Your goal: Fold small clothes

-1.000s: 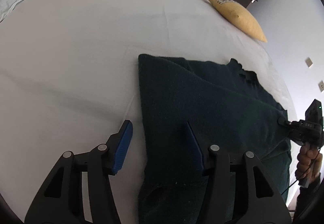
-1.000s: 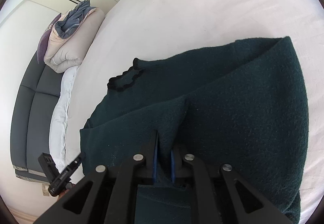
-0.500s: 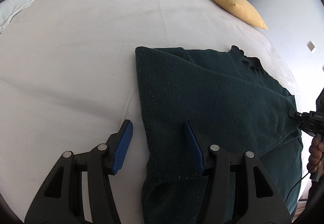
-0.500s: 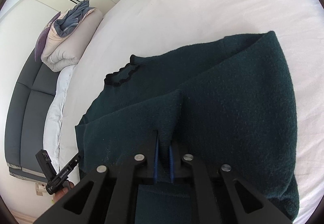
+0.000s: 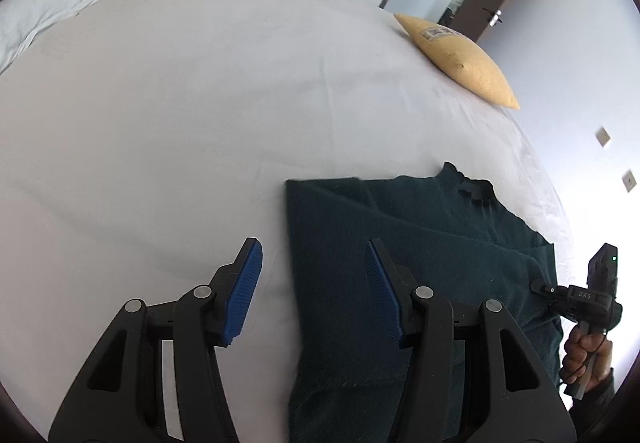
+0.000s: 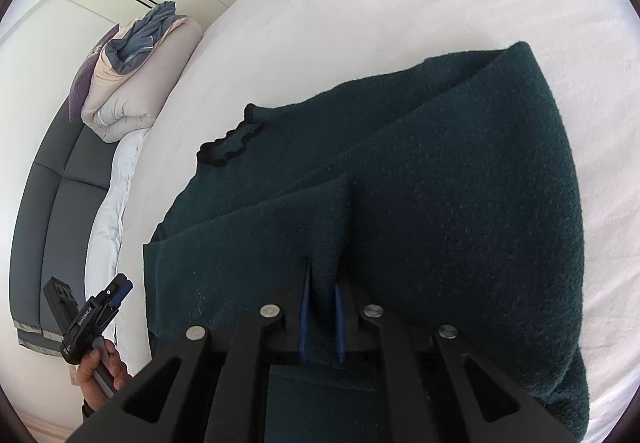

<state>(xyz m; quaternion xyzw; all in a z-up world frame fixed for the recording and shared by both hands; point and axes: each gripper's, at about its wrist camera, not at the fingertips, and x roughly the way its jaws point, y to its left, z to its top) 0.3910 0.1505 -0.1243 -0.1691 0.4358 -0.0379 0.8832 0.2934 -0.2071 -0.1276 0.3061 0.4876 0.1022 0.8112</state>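
Note:
A dark green knitted sweater (image 5: 420,243) lies partly folded on a white bed sheet (image 5: 180,123). In the left wrist view my left gripper (image 5: 312,263) is open, its jaws wide apart over the sweater's left edge, holding nothing. My right gripper (image 5: 536,285) shows at the right, pinching the sweater's far edge. In the right wrist view the right gripper (image 6: 322,279) is shut on a raised fold of the sweater (image 6: 440,183). The black-trimmed collar (image 6: 230,151) points toward the bed's left side. The left gripper (image 6: 120,289) shows at lower left, off the cloth.
A yellow pillow (image 5: 460,59) lies on the bed beyond the sweater. A folded beige duvet (image 6: 128,91) with grey-blue cloth on top sits by a dark grey headboard (image 6: 52,211). White wardrobes and a brown door stand behind.
My left gripper has drawn back and lifted, so the sweater sits lower in its view. The right gripper stays shut on the fold and has drawn it slightly toward itself.

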